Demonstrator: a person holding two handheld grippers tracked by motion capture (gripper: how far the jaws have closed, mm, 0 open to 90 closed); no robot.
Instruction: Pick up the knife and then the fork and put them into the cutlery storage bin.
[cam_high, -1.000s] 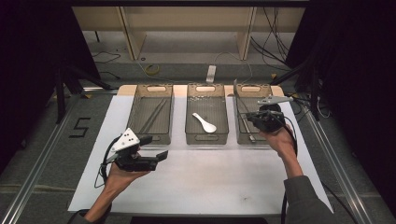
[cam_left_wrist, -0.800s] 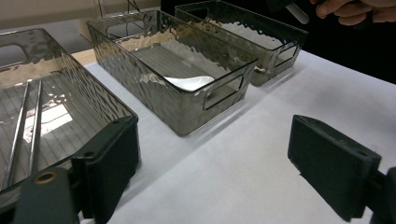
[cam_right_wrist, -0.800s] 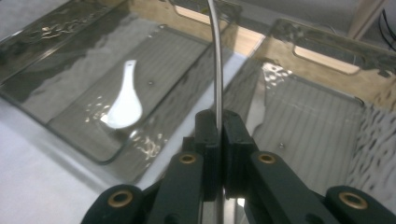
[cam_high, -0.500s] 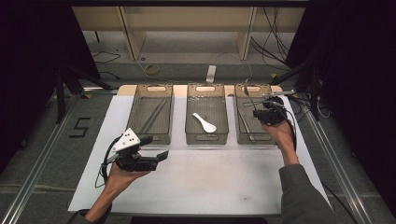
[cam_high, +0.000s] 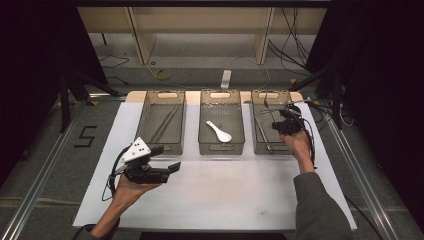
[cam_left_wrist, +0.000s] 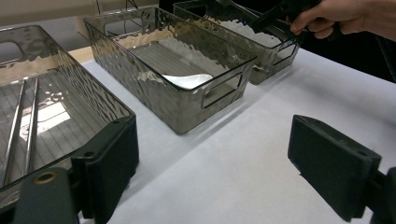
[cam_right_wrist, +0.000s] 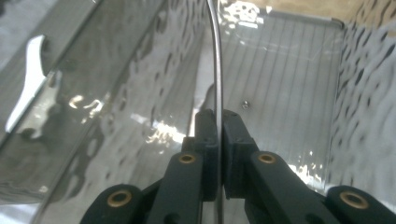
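My right gripper hangs over the right-hand clear bin, its jaws pressed shut on a thin metal utensil handle. The handle runs up from between the pads toward the bin's far end; its head is hidden. My left gripper is held open above the white mat, nothing between its wide-set jaws, as the left gripper view confirms. A white spoon lies in the middle bin. Two metal rods lie in the left bin.
The three smoky clear bins stand side by side along the mat's far edge. Another metal utensil lies on the right bin's floor. Cables and a shelf frame sit beyond the table. Dark curtains flank both sides.
My right hand has moved away from me and down, carrying the utensil lower into the right bin. The left hand and its gripper have stayed put.
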